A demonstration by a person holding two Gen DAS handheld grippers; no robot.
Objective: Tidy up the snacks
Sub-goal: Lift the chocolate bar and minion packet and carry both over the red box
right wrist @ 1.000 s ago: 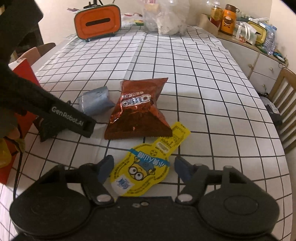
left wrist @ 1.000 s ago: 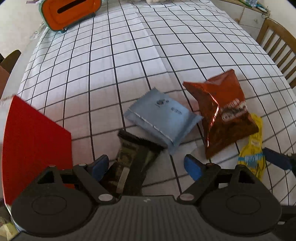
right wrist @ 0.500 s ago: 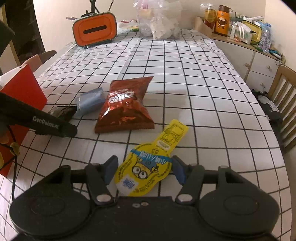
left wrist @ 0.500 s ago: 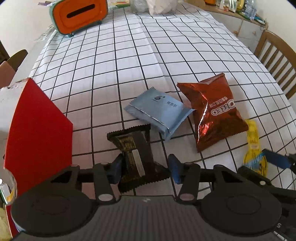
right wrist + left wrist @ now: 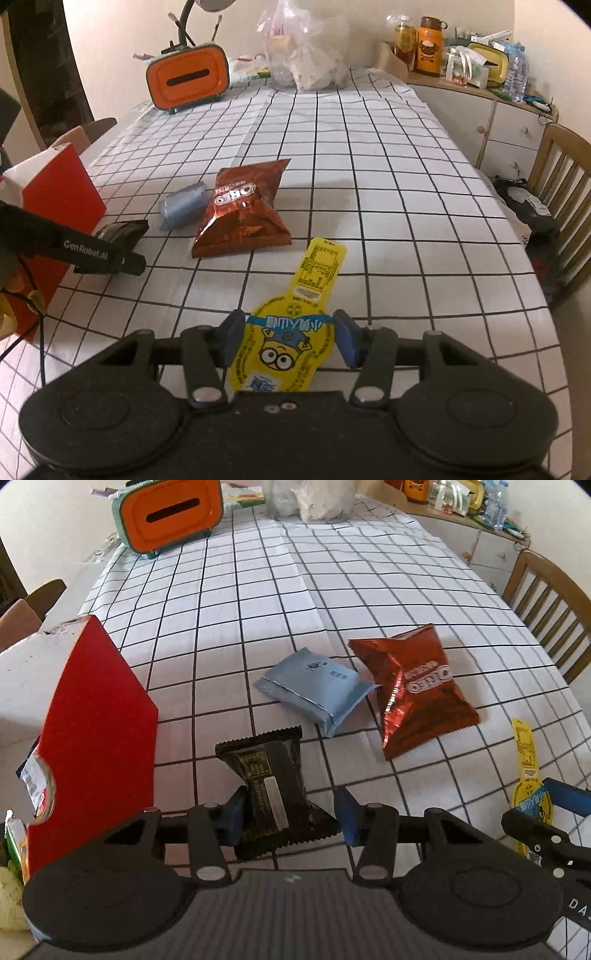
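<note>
- Left gripper (image 5: pixel 290 818) has its blue pads on either side of the black snack packet (image 5: pixel 271 786). The left pad looks right against the wrapper and the right one sits at its crinkled corner, so the jaws are narrow, but I can't tell if it's a real grip.
- Right gripper (image 5: pixel 288 339) is the same deal with the yellow Minions pouch (image 5: pixel 291 332): pads just beside its wide part on both sides, medium gap, can't tell if it's actually squeezing.
- Both packets lie flat on the checkered tablecloth (image 5: pixel 258 602) at the near edge.
- Red box (image 5: pixel 96 720) stands on the left, just beside the black packet.
- A bit farther in: the light blue packet (image 5: pixel 317 690), with the red Oreo bag (image 5: pixel 417 690) touching its right end.
- Far end of the table: an orange tissue box (image 5: pixel 186 75) and a clear plastic bag (image 5: pixel 306 55).
- Wooden chair (image 5: pixel 565 184) on the right.
</note>
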